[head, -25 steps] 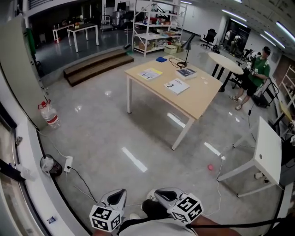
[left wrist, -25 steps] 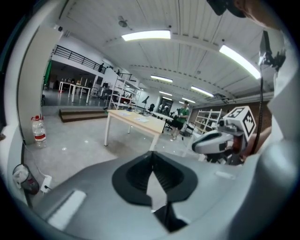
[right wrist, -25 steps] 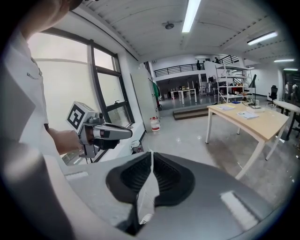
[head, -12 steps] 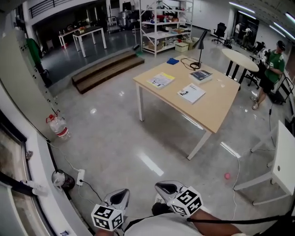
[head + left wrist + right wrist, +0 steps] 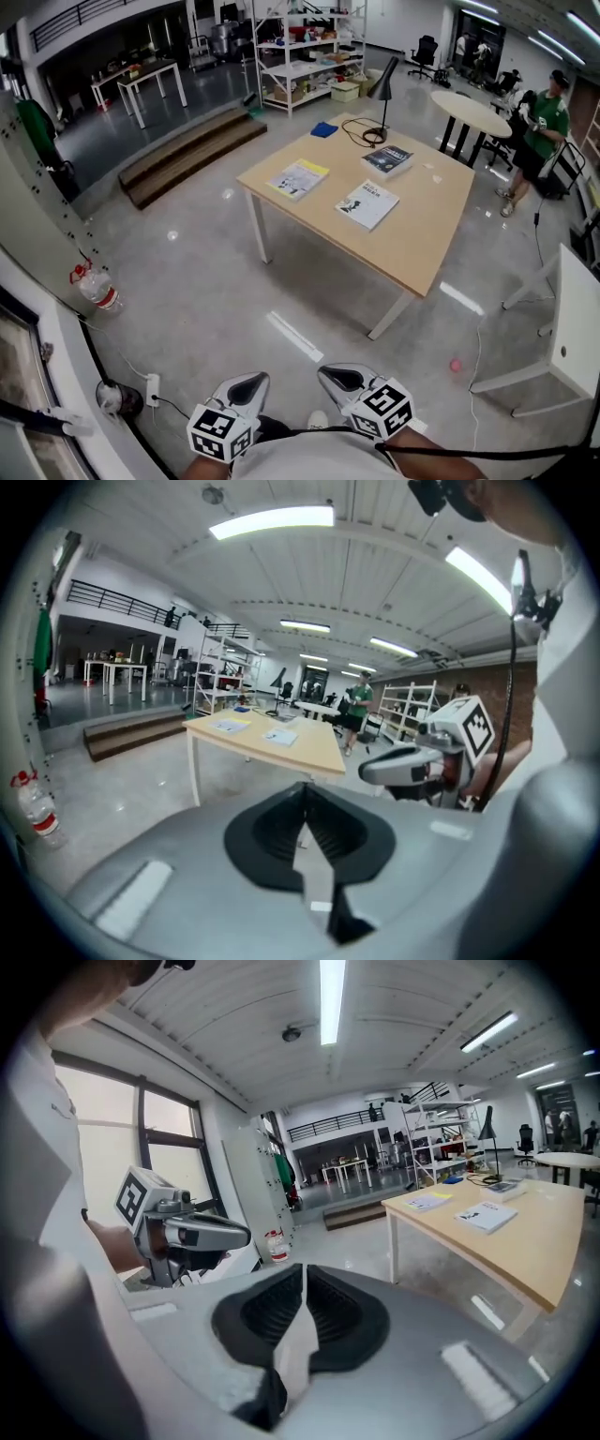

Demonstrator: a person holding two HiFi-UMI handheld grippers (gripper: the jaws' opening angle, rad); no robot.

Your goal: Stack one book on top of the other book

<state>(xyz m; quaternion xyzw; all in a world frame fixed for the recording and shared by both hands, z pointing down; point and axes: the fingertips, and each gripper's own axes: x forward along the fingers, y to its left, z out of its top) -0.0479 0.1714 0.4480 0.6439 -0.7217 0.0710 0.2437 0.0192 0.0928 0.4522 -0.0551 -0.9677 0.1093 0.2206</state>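
Observation:
Two books lie flat and apart on the wooden table (image 5: pixel 424 228): a white book (image 5: pixel 367 204) near the middle and a dark book (image 5: pixel 387 160) behind it by the lamp. A white-and-yellow booklet (image 5: pixel 300 178) lies at the table's left. My left gripper (image 5: pixel 250 383) and right gripper (image 5: pixel 337 377) are held at the bottom of the head view, far from the table, both shut and empty. The left gripper view shows its jaws (image 5: pixel 302 791) pressed together and the white book (image 5: pixel 279 737) in the distance. The right gripper (image 5: pixel 303 1275) looks the same, with the white book (image 5: pixel 485 1216) far off.
A black desk lamp (image 5: pixel 382 92) and a blue cloth (image 5: pixel 325 129) sit at the table's far end. A person (image 5: pixel 539 127) stands by a round table (image 5: pixel 469 112). A white table (image 5: pixel 574 323) is at the right, a pink ball (image 5: pixel 456 365) on the floor, a water bottle (image 5: pixel 97 289) at the left.
The table and books have come nearer and grown larger in the head view. Both grippers stay shut low in the frame, carried along toward the table.

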